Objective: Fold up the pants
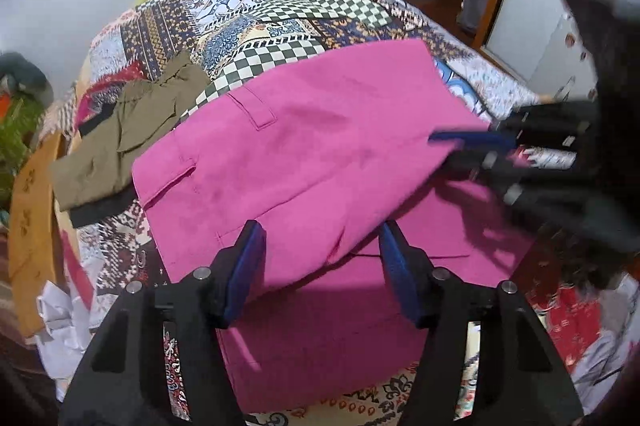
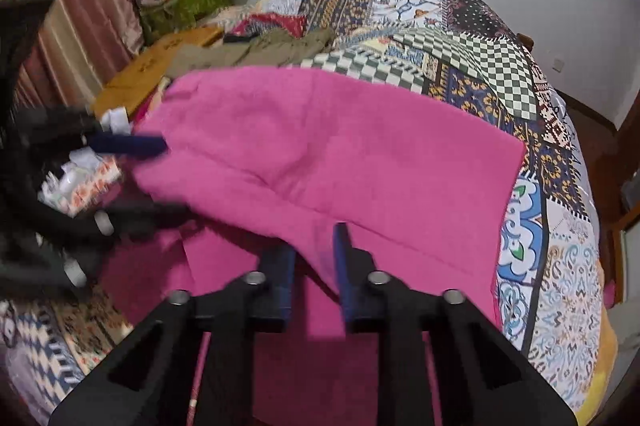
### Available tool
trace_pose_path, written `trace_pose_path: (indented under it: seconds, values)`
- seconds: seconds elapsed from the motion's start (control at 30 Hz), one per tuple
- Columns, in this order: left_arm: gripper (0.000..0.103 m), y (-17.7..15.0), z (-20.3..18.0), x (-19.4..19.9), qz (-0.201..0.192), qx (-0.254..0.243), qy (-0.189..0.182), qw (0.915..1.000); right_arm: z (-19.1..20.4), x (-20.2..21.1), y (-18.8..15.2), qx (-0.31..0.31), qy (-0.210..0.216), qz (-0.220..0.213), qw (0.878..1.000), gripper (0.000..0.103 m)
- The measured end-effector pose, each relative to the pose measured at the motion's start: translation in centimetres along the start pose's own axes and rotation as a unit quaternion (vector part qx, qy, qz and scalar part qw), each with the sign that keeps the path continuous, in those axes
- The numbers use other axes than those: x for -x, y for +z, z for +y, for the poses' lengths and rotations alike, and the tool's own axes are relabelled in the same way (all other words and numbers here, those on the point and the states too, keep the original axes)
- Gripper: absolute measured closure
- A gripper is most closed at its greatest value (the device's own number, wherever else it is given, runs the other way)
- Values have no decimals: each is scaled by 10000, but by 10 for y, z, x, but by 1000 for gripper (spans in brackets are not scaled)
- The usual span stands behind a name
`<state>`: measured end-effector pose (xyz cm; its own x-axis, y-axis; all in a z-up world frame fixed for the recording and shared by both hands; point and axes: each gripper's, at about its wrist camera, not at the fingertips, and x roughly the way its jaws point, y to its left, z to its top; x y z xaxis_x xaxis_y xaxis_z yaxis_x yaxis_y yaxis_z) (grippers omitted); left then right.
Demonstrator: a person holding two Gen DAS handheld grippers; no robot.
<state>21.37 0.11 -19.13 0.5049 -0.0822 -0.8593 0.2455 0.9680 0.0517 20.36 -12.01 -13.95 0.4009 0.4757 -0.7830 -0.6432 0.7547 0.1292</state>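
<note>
L wrist view: my left hand-held gripper [image 1: 322,258] is spread wide, pink pants [image 1: 304,153] on the bed [image 1: 280,9] betw its fingers, unpinched. R wrist view: right hand-held gripper [image 2: 316,262] partly spread around a pants fold; can't tell if pinching.

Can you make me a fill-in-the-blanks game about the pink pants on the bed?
1. The pants being folded are ____ in color.
2. The pads on the left gripper are ____.
3. The bedspread has green-and-white ____ patches.
4. The olive garment lies on the ____, beside the pants.

Missing words: pink; blue; checkered; bed
</note>
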Motion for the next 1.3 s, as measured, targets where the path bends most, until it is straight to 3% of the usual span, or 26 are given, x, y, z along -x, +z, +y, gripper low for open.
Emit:
trace_pose_path:
  seconds: [0.03,0.1,0.13,0.2,0.27,0.47,0.7,1.03,1.13,1.2,1.3]
  values:
    - [47,-1,-3,0,-39,-58,100,9999,-1,3,1,-57,35,-88,9999,93]
    - [74,-1,-4,0,-80,-97,324,9994,-1,13,4,-132,110,-260,9995,95]
    - [80,0,-3,3,-124,-74,402,9991,0,16,7,-132,137,-319,9993,95]
    - [89,0,1,12,-299,10,350,9989,1,25,8,-134,184,-428,9988,96]
    - [91,0,-2,29,-537,-61,388,9978,3,34,8,-129,247,-509,9983,96]
    - [91,-12,-16,58,-728,-248,226,9968,5,56,3,-89,325,-688,9971,97]
    - [91,-31,-22,58,-526,-183,-46,9984,15,64,-18,116,272,-531,9982,97]
    - [90,-49,-27,46,-197,-36,-325,9993,13,46,-44,-127,256,-122,9995,96]
    - [83,-51,-25,50,-155,15,-416,9990,14,51,-47,-179,246,-152,9994,94]
    - [75,-53,-21,53,-86,85,-557,9984,14,55,-47,-213,241,-110,9994,93]
    - [69,-57,-14,60,-108,236,-634,9977,10,62,-48,-339,380,-53,9987,73]
